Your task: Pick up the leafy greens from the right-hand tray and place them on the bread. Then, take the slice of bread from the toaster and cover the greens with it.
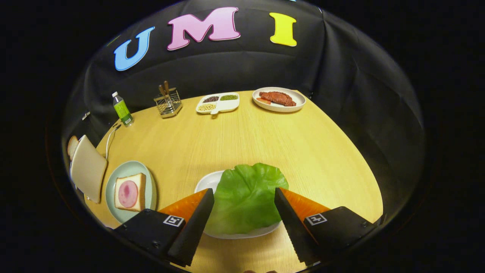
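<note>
Lettuce leaf (246,199) lies on a white tray (206,181), between the spread fingers of the tongs (244,199).

Tongs are released, fingers wide apart either side of the leaf, gripping nothing. Left of them, a pale green plate (130,170) carries a bread slice (130,192) topped with ham; a toaster (88,168) just beyond holds another bread slice (72,146). Across the tabletop (246,132) stand a steak plate (279,99), a divided dish (218,102), a utensil rack (168,101) and a green bottle (122,109).
</note>
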